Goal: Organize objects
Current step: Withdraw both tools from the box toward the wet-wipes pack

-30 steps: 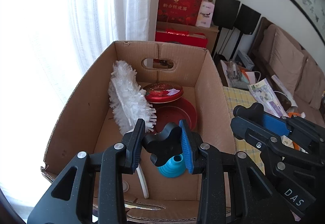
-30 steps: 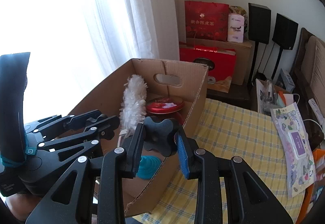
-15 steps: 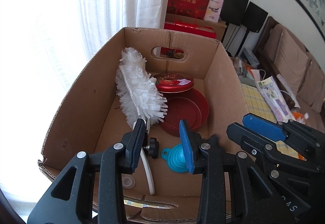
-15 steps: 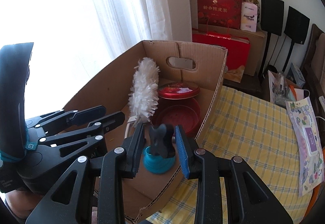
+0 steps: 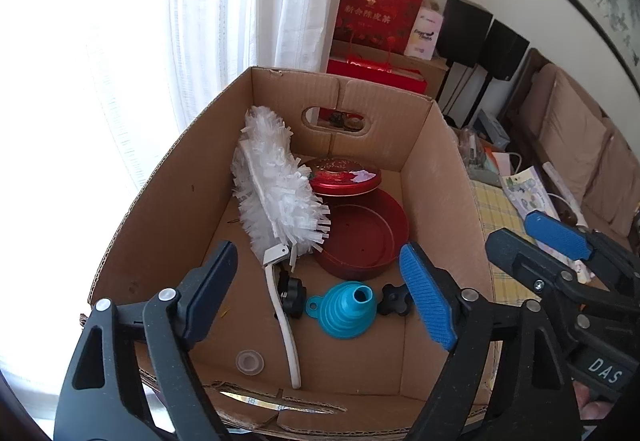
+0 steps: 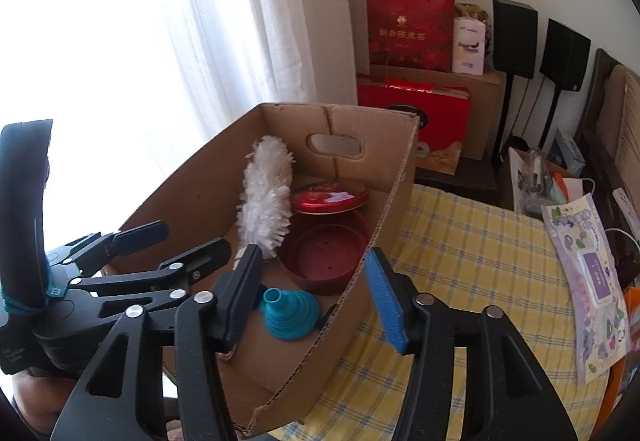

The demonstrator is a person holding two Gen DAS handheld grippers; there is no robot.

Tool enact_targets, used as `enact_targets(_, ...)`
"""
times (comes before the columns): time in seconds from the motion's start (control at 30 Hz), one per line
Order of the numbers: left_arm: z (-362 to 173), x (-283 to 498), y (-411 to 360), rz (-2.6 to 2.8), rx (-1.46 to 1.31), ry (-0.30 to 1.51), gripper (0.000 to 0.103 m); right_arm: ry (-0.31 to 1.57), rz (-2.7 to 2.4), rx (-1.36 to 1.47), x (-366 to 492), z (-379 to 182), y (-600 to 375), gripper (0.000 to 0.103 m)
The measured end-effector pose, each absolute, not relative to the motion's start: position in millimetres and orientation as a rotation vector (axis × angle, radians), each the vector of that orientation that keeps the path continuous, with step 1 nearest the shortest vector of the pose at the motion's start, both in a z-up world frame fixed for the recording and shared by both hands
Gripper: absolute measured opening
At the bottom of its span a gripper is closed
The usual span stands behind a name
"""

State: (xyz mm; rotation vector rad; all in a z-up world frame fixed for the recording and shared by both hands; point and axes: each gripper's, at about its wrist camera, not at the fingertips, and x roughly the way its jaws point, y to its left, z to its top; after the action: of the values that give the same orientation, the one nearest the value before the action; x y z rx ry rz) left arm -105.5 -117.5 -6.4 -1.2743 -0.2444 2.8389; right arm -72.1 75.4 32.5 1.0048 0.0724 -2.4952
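Left gripper (image 5: 320,289): jaws spread wide and holding nothing; it hangs over the near end of the cardboard box (image 5: 444,177), pads at 8 and 4 o'clock of the left wrist view
Right gripper (image 6: 316,297): jaws spread, nothing between them; it straddles the box's right wall, left pad inside the box, blue pad outside over the checked cloth (image 6: 460,253)
Cardboard box: open-topped; handle cut-out in the far wall at 12 o'clock
Black knobs: one (image 5: 394,299) lies on the box floor at 3 o'clock of the teal funnel (image 5: 346,307), just beside it; another (image 5: 292,295) sits at the funnel's 9 o'clock, touching the duster's white handle
Teal funnel: on the box floor, tilted, spout toward 1 o'clock in the left wrist view
White duster (image 5: 276,193): leans from the far left of the box down toward 6 o'clock; its fringed head overlaps the red tin
Red tin base (image 5: 364,237): open, at 12 o'clock of the funnel; its lid (image 5: 344,181) is propped behind it
Clear cap (image 5: 249,361): small, on the floor near the front wall at 7 o'clock
Outside: red gift bags (image 6: 408,29) and black speakers (image 6: 514,37) by the far wall
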Motion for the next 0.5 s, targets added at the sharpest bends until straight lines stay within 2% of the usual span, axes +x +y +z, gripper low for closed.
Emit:
enact_targets(0.1, -5, -106, -114, 2.839, -1.278, -0.218, 0.087, 0.06, -2.535, 0.997, -73, 37, 88, 0.075)
enact_targets(0.17, -5, -106, -111, 2.829, -1.272, -0.216, 0.093, 0.067, -2.567, 0.993, -74, 39, 97, 0.081)
enact_targets(0.23, -3, -104, -107, 2.824, -1.257, -0.227, 0.093, 0.07, -2.577, 0.995, -75, 40, 103, 0.082)
enact_targets(0.33, -1, -104, -100, 2.817, -1.247, -0.223, 0.103, 0.068, -2.584, 1.001, -75, 40, 112, 0.083)
enact_targets(0.5, 1, -107, -87, 2.789, -1.242, -0.23, 0.103, 0.076, -2.606, 1.027, -75, 39, 126, 0.088)
